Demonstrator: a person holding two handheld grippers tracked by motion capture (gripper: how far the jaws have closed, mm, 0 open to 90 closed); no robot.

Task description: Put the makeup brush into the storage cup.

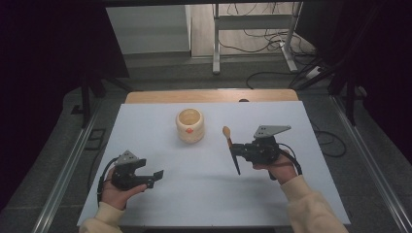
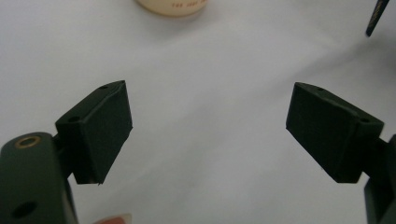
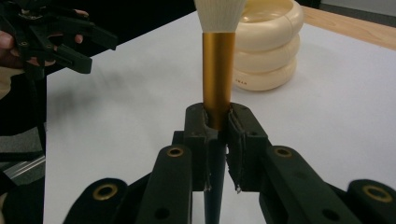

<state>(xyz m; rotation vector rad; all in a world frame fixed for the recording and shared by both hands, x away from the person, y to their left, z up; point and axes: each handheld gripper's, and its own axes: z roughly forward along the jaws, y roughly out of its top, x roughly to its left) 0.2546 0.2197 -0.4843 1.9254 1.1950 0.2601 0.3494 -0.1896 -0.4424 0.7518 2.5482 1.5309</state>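
Right gripper (image 1: 241, 151) is clamping a makeup brush (image 1: 231, 148) at its gold ferrule, jaws closed on it. In the high view the brush is lying near level, bristle end pointing away toward the far edge, dark handle tail trailing back toward the person. Landmark: the cream ringed cup (image 1: 190, 125), standing upright on the white surface (image 1: 204, 194). The brush is sitting just right of the cup, apart from it, bristle tip near the cup's height in the frame. So the coming move is likely turning on swinging that tip left and over the cup's open mouth. Left gripper (image 1: 156, 175) is hovering nearer the person and left of the cup, jaws spread wide, holding nothing. The right gripper view is giving the ferrule (image 3: 217, 79) seated between the pads and the cup (image 3: 266, 51) just beyond and right of the bristles (image 3: 219, 14). The left gripper view is giving bare surface between its pads (image 2: 105, 128), with the cup's base (image 2: 172, 6) ahead.
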